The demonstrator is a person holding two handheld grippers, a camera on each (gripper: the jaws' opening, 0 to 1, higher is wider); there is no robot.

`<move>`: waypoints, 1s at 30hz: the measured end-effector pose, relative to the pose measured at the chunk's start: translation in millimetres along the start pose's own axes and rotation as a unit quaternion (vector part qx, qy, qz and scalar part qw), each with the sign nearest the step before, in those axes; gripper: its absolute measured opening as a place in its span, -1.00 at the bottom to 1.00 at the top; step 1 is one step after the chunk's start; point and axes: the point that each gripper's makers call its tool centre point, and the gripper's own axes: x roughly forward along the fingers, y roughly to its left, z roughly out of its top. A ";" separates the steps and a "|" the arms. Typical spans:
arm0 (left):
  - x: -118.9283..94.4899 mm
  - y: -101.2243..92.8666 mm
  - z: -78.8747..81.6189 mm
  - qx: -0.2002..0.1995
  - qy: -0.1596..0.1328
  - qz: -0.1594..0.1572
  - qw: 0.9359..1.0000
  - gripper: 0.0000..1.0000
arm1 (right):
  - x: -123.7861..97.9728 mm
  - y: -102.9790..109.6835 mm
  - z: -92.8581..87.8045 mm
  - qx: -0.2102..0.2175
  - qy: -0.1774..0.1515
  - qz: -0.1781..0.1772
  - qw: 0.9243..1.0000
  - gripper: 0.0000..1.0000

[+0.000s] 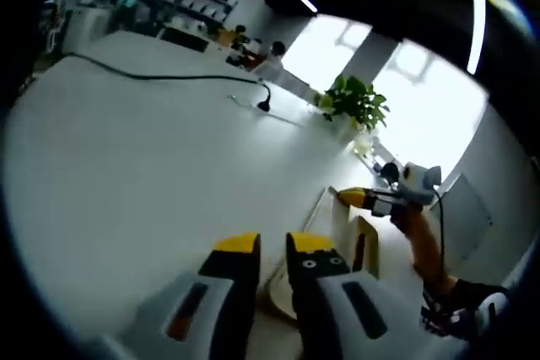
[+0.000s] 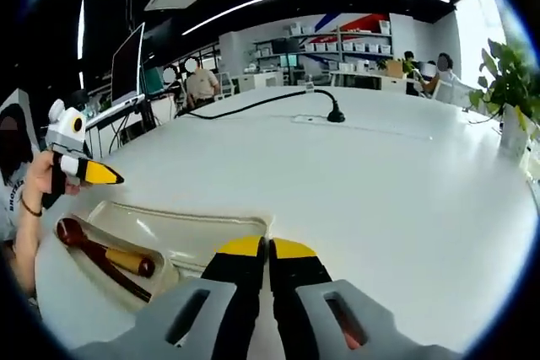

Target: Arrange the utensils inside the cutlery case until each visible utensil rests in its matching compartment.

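A pale, see-through cutlery case lies on the white table, just ahead and left of my right gripper. The right gripper's yellow-tipped jaws are shut with nothing between them. Inside the case lies a dark red spoon with a yellow-brown handle, next to a thin dark stick. My left gripper hovers over the case's far left end, held by a hand, its tips together. In the left gripper view its jaws stand close together above the case, with the right gripper beyond it.
A black cable ending in a plug block crosses the far part of the table. A potted plant stands at the right edge. People sit at desks and shelves in the background. The person's arm reaches in from the right.
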 end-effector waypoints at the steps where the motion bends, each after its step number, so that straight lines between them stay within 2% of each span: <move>1: -0.9 0.4 0.9 0.003 -0.002 0.002 1.000 -0.74 | 0.6 -2.8 0.8 0.005 -0.001 -0.003 1.000 -1.00; 3: -1.7 0.5 1.9 0.004 -0.006 0.003 1.000 -0.72 | 1.3 -5.8 1.2 0.029 -0.003 -0.002 1.000 -1.00; 6: -3.0 -0.7 3.7 0.008 -0.011 0.003 1.000 -0.66 | 1.4 -11.8 1.3 0.090 -0.009 0.012 0.996 -1.00; 8: -4.0 -1.5 4.7 0.004 -0.015 0.003 1.000 -0.61 | -0.2 -17.9 0.9 0.104 -0.012 0.012 0.994 -1.00; 12: -3.6 -15.3 1.9 0.000 -0.012 -0.030 0.999 -0.56 | -4.1 -34.1 3.3 0.123 -0.021 -0.006 0.992 -1.00; 16: -0.3 -21.9 -2.4 -0.019 -0.004 -0.047 0.999 -0.47 | -5.8 -43.1 4.2 0.152 -0.030 -0.011 0.988 -1.00; 18: 1.9 -21.7 -3.8 -0.027 -0.002 -0.046 0.999 -0.41 | -6.6 -43.0 3.8 0.160 -0.030 -0.010 0.987 -1.00; 21: 5.0 -20.1 -6.6 -0.041 0.005 -0.038 0.998 -0.43 | -6.4 -41.9 4.1 0.159 -0.031 -0.012 0.987 -1.00; 25: 8.1 -24.1 -13.0 -0.059 0.016 -0.050 0.997 -0.43 | -8.1 -42.1 3.5 0.163 -0.034 -0.016 0.986 -1.00; 30: 7.9 -24.1 -14.8 -0.060 0.022 -0.049 0.997 -0.44 | -5.3 -50.8 5.0 0.168 -0.042 -0.029 0.984 -1.00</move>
